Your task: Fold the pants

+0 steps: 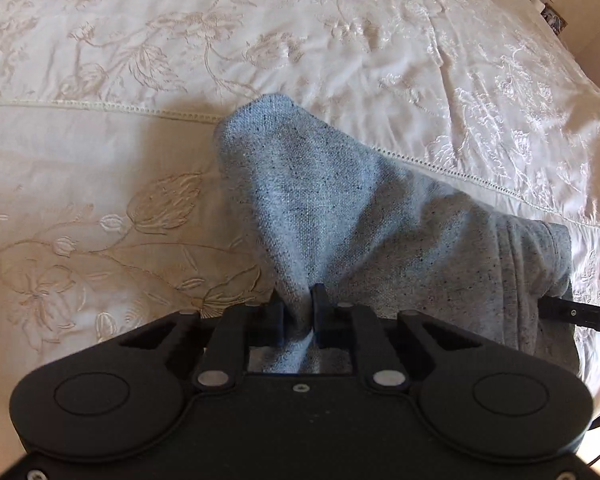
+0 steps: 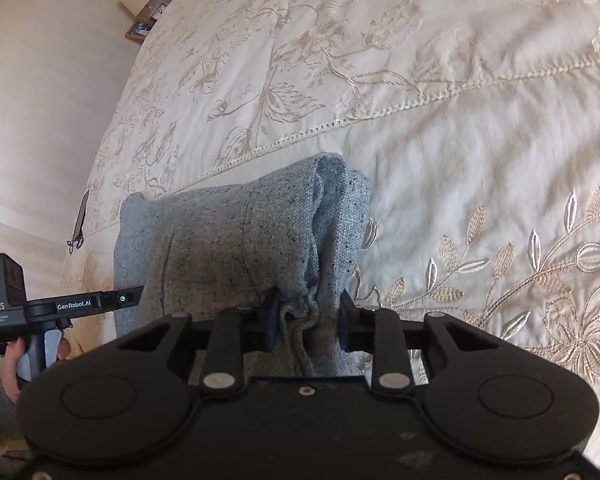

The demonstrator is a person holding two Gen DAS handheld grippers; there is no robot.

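1. Your left gripper (image 1: pixel 300 312) is clenched on a thin pinch of the grey pants (image 1: pixel 340 216); its own black body covers the cloth below the pinch, so you cannot see where that edge ends.
2. Your right gripper (image 2: pixel 308 320) is clamped on a thicker, bunched wad of the same pants (image 2: pixel 252 240), with several gathered layers between the pads. How many layers they are is hard to make out.
3. The pants lie on the cream embroidered bedspread (image 1: pixel 100 160), lifted at both pinched spots. In the left wrist view the cloth rises to a rounded peak and slopes down to the right.
4. In the right wrist view the far end of the pants shows stacked folded edges, and the near part passes under the gripper body, out of sight.
5. In the left wrist view, only a black bar of the other gripper shows at the right edge, just beside the pants, with its fingertips behind the cloth.
6. In the right wrist view, your hand (image 2: pixel 16 360) around the left gripper's handle is cut off at the left border.
7. Beyond the bed stand a pale wall (image 2: pixel 40 100) and small items (image 2: pixel 148 16) by the far corner, too small and blurred to identify.
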